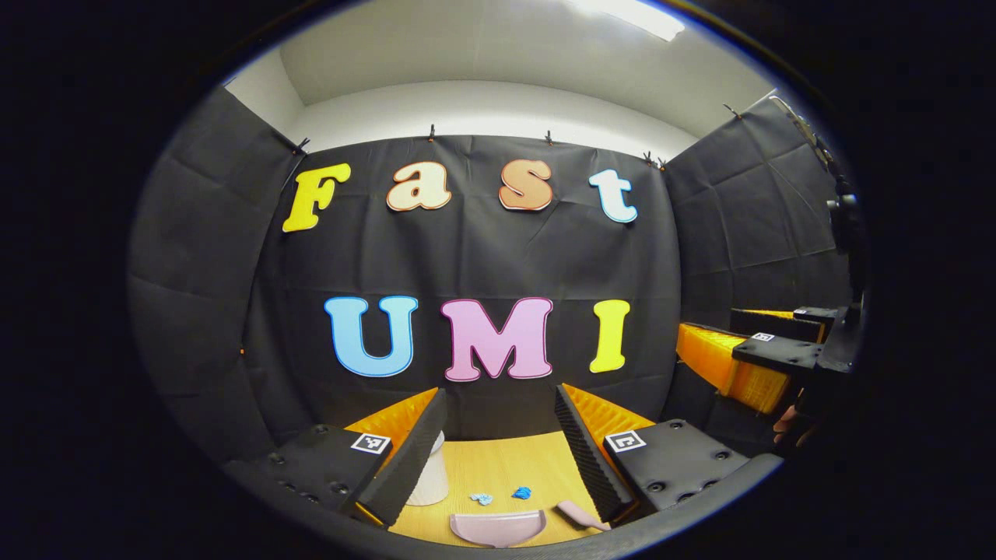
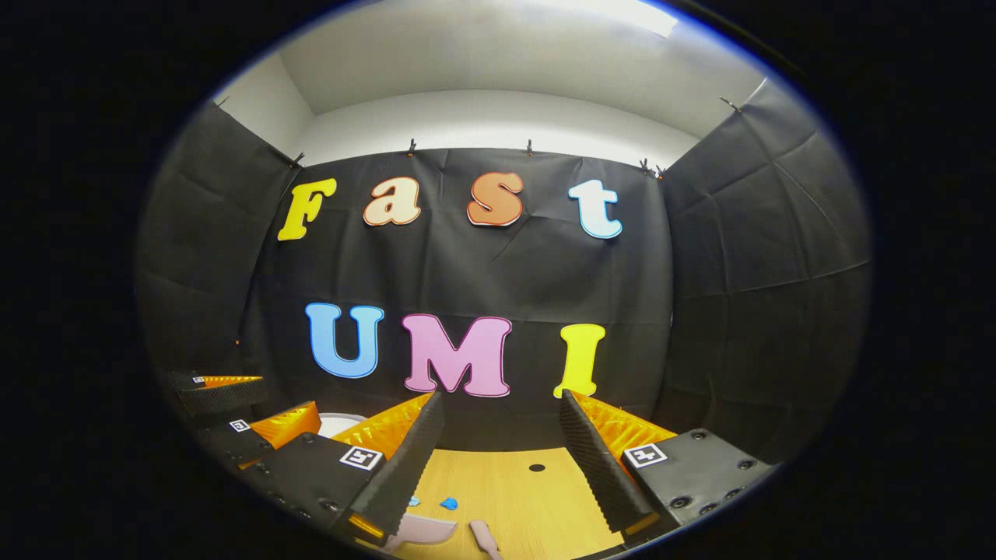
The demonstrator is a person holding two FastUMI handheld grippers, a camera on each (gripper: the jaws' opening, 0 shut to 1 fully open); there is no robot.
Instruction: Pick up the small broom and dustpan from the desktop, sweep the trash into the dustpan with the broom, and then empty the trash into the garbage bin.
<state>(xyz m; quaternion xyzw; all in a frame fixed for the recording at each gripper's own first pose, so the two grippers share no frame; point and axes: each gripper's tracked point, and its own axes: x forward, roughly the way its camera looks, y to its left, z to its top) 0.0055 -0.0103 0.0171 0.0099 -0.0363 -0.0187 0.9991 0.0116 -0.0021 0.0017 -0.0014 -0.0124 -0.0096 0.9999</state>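
on desk: dustpan (image 1: 496, 527), broom (image 1: 580, 515) | both grippers' fingers spread, grasping nothing

- Both grippers hang above the wooden desktop (image 1: 498, 467) with jaws spread wide and nothing between them.
- The pink dustpan (image 1: 498, 526), broom (image 1: 580, 515) and blue scraps (image 1: 520, 492) lie well apart from the fingers.
- The white garbage bin (image 1: 430, 474) stands at the left, partly behind the left gripper (image 1: 498, 451) finger.
- The right gripper (image 2: 502, 459) looks onto bare wood ahead.

On desktop (image 1: 498, 463): 2 blue trash bits (image 1: 521, 492) just behind 1 pink dustpan (image 1: 498, 527) (one paler), 1 broom (image 1: 580, 515) beside it, 1 white bin (image 1: 430, 476) at far left.
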